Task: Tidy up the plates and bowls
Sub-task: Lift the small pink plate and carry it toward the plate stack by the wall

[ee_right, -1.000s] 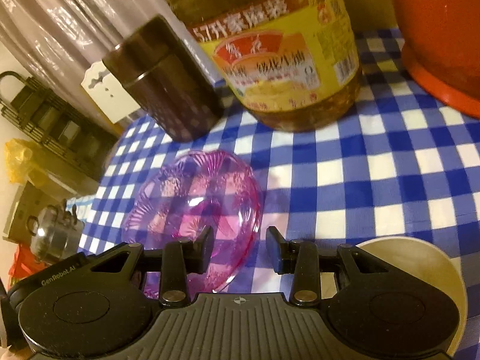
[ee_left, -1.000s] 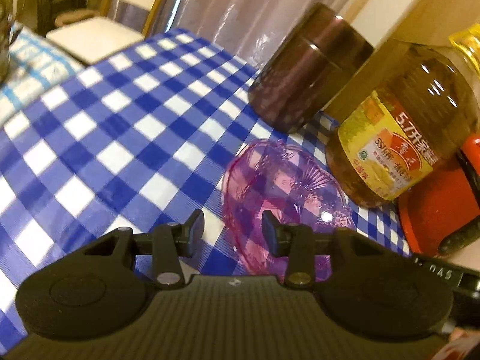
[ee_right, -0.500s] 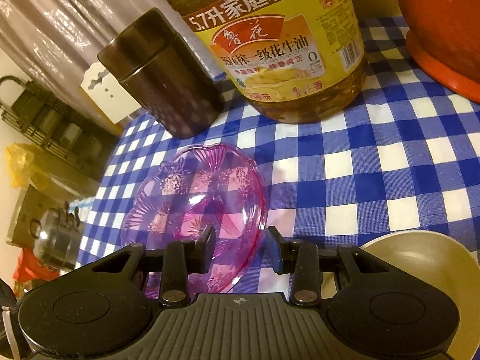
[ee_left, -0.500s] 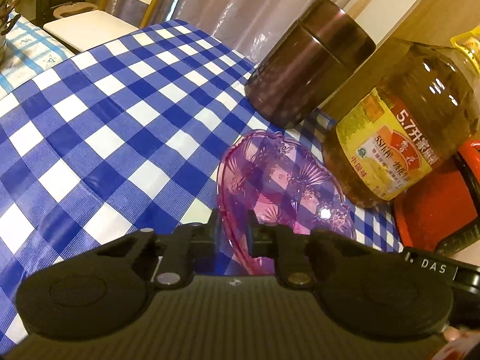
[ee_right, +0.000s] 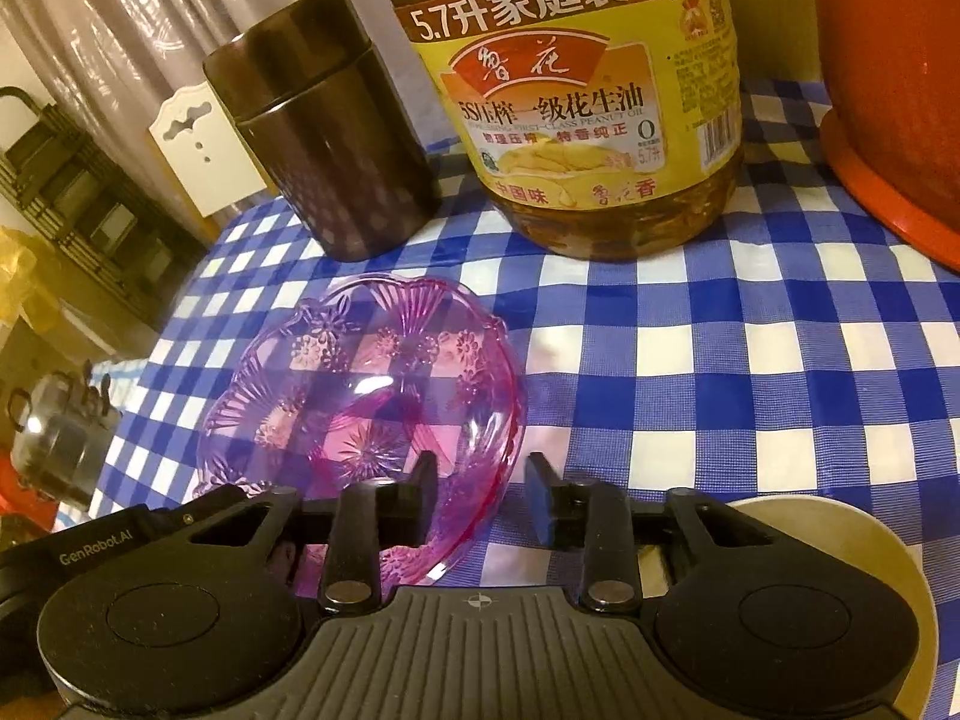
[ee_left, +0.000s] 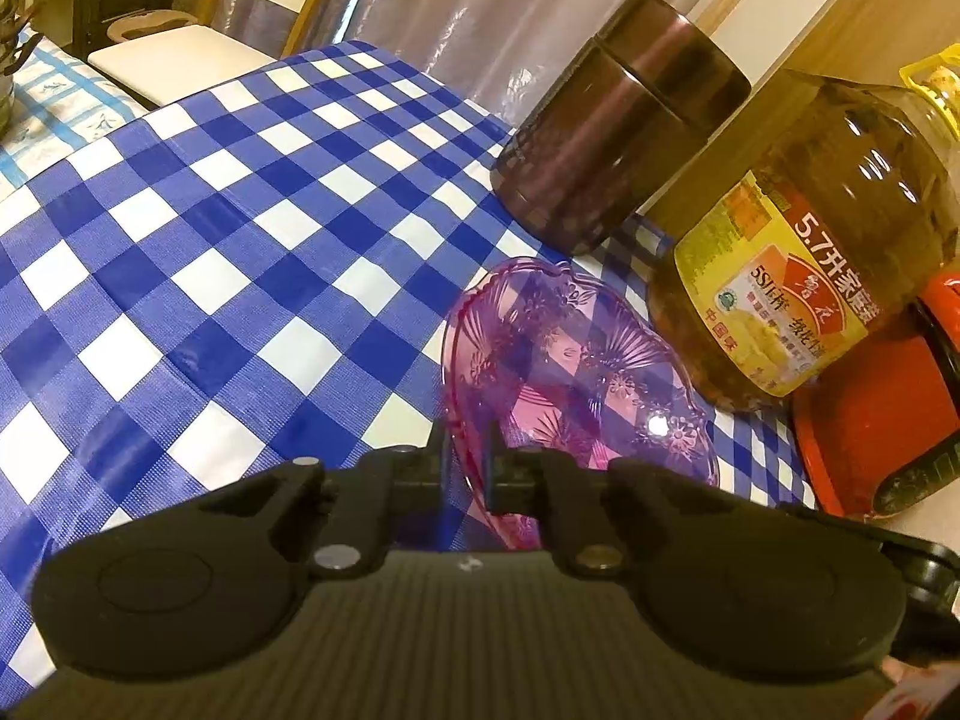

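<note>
A clear pink plastic bowl (ee_left: 576,372) with a flower pattern sits on the blue and white checked tablecloth (ee_left: 198,252). My left gripper (ee_left: 467,462) is shut on the bowl's near rim, one finger inside and one outside. In the right wrist view the same pink bowl (ee_right: 360,390) is tilted, its right edge between my fingers. My right gripper (ee_right: 480,498) is open, with the bowl's rim between its fingers but not pinched. A cream bowl (ee_right: 864,564) lies under its right side at the lower right.
A dark brown canister (ee_left: 612,126) and a large peanut oil bottle (ee_left: 804,252) stand just behind the pink bowl. A red pot (ee_right: 894,90) stands at the right. The table edge drops off at the left, with a chair (ee_left: 174,60) beyond.
My left gripper has closed from open onto the pink bowl's rim. The bowl has tilted up. My right gripper has moved closer and stayed open.
</note>
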`<state>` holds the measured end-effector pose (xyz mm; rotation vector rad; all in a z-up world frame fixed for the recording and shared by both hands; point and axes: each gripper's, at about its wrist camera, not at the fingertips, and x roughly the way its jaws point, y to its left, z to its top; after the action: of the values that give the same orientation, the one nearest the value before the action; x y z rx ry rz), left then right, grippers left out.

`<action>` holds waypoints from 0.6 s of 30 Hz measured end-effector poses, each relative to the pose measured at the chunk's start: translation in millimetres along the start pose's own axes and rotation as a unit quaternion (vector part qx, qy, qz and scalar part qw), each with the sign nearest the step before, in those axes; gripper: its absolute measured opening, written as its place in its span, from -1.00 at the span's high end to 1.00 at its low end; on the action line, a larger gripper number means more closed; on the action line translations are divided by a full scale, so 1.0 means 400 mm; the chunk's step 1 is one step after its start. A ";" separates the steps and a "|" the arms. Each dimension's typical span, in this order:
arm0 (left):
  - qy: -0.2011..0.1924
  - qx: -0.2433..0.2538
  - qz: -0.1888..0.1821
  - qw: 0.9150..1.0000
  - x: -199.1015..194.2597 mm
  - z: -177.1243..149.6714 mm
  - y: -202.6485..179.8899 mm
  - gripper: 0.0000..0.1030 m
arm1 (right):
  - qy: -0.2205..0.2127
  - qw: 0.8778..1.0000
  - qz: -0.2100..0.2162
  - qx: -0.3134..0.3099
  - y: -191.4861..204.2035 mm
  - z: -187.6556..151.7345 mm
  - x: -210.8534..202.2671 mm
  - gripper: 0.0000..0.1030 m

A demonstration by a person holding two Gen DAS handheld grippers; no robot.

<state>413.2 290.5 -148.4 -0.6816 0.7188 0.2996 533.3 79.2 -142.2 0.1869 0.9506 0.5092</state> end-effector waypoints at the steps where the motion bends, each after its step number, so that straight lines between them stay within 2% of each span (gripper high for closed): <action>1: 0.000 0.001 0.000 1.000 0.000 0.000 -0.001 0.84 | 0.000 1.000 -0.001 -0.001 0.000 0.000 -0.001 0.42; 5: 0.000 0.001 -0.001 1.000 -0.001 -0.002 -0.001 0.84 | -0.001 1.000 -0.002 -0.002 -0.002 0.001 -0.001 0.45; 11: -0.006 0.008 0.003 1.000 -0.007 -0.002 -0.002 0.83 | -0.006 1.000 -0.012 -0.008 -0.003 0.000 -0.002 0.78; 18: -0.012 0.011 -0.004 1.000 -0.020 0.004 -0.005 0.83 | -0.019 0.999 -0.010 -0.023 0.007 0.001 -0.022 0.79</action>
<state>409.2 289.8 -141.0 -0.6578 0.6966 0.2920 528.6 77.2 -134.3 0.1439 0.9014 0.5064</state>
